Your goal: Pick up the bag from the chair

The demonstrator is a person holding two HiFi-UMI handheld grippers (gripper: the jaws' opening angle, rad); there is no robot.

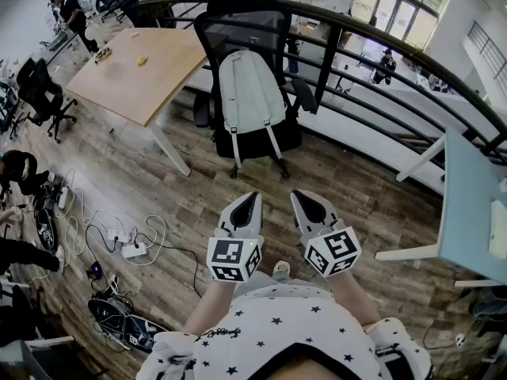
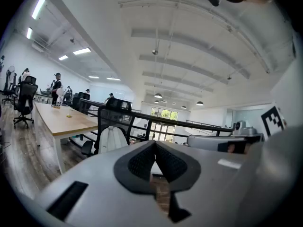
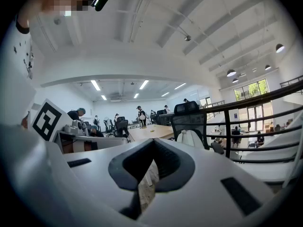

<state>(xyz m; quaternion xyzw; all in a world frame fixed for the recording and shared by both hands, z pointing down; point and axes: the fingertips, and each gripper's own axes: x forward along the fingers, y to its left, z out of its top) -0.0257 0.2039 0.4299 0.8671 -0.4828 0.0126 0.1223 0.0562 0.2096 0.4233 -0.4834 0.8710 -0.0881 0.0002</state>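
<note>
Pale grey backpack leans upright on the black chair. My left hand-held gripper and right hand-held gripper point toward it, clenched empty

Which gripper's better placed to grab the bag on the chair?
Left, probably: the left gripper lines up with the bag; the right gripper sits off to its side. Both are shut, empty.

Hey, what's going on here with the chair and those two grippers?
A person faces an office chair with a pale bag propped on its seat against the backrest. They hold the left gripper and right gripper side by side in front of them, both shut and empty, aimed toward the chair but well short of it. Nothing touches the bag yet.
</note>
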